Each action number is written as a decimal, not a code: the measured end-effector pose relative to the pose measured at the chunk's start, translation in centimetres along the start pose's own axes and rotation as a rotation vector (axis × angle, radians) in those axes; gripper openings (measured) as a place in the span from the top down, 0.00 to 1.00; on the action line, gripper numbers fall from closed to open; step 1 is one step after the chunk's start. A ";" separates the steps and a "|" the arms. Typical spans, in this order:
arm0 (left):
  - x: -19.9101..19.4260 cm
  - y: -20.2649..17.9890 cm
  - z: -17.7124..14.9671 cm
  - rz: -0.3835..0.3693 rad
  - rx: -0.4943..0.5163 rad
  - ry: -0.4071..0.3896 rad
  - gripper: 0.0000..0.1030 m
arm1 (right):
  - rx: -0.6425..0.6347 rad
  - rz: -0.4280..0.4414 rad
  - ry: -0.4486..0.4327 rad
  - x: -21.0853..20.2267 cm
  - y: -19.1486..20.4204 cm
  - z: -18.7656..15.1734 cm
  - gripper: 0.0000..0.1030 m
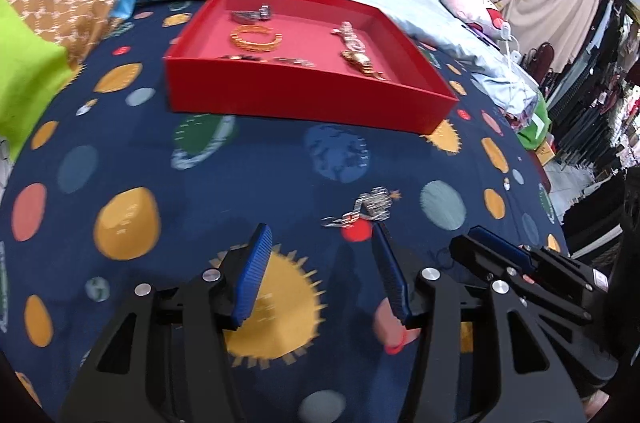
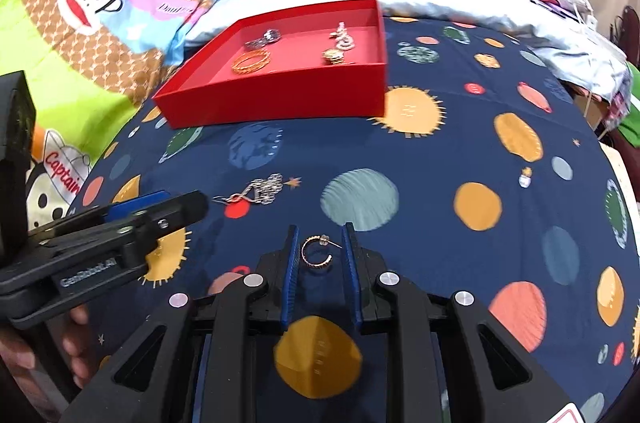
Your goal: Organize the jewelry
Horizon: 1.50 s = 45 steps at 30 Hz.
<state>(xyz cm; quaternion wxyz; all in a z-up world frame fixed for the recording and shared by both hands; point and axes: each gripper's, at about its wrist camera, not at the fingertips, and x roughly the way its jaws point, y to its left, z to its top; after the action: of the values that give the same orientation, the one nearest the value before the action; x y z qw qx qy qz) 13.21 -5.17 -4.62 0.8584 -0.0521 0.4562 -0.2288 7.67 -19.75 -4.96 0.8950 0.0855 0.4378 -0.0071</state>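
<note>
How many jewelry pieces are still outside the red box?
2: a silver dangly piece on the blanket near the left gripper, and a hoop earring between the right gripper fingers. Others may be hidden.

The left black two-finger gripper with blue ribbed pads [image 1: 320,243] hovers low, jaws spread wide. The right black gripper with blue pads [image 2: 320,243] has its jaws parted more narrowly, seemingly grazing the surface.
</note>
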 end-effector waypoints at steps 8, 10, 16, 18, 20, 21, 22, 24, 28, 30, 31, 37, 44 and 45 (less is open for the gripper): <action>2.4 -2.3 0.5 0.014 0.023 0.015 0.47 | 0.054 -0.003 -0.016 -0.8 -2.3 0.1 0.81; 2.2 -2.1 0.3 0.012 0.019 0.012 0.47 | 0.056 -0.002 -0.022 -1.0 -2.5 0.1 0.81; 2.0 -1.5 -0.1 0.031 0.049 -0.003 0.62 | 0.068 0.016 -0.023 -0.9 -2.7 0.0 0.81; 2.0 -1.4 -0.2 0.047 0.064 -0.015 0.70 | 0.067 0.018 -0.022 -0.9 -2.7 0.0 0.81; 2.0 -1.3 -0.3 0.058 0.078 -0.026 0.74 | 0.072 0.022 -0.025 -0.9 -2.8 0.0 0.81; 2.0 -1.3 -0.4 0.067 0.084 -0.032 0.77 | 0.074 0.023 -0.025 -0.9 -2.8 0.0 0.81; 2.0 -1.3 -0.4 0.071 0.092 -0.035 0.78 | 0.076 0.026 -0.025 -0.9 -2.8 0.1 0.81; 2.0 -1.4 -0.5 0.070 0.102 -0.036 0.85 | 0.077 0.024 -0.026 -1.0 -2.8 0.1 0.81; 2.1 -1.4 -0.5 0.059 0.111 -0.034 0.94 | 0.077 0.024 -0.025 -0.9 -2.8 0.1 0.81; 2.1 -1.3 -0.5 0.057 0.110 -0.033 0.94 | 0.077 0.024 -0.025 -0.9 -2.8 0.1 0.81; 2.1 -1.3 -0.5 0.056 0.108 -0.032 0.94 | 0.077 0.023 -0.025 -1.0 -2.8 0.1 0.81; 2.1 -1.2 -0.3 0.070 0.100 -0.039 0.78 | 0.080 0.029 -0.027 -1.0 -2.8 0.2 0.81; 2.7 -1.8 0.3 0.058 0.103 -0.040 0.79 | 0.081 0.031 -0.028 -1.0 -2.7 0.1 0.81; 2.8 -1.9 0.3 0.048 0.103 -0.035 0.90 | 0.082 0.031 -0.028 -1.0 -2.7 0.1 0.81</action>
<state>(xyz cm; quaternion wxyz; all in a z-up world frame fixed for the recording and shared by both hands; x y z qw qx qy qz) 14.15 -8.13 -6.02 0.8731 -0.0008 0.4296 -0.2305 6.93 -22.52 -4.52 0.8968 0.1285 0.4232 -0.0125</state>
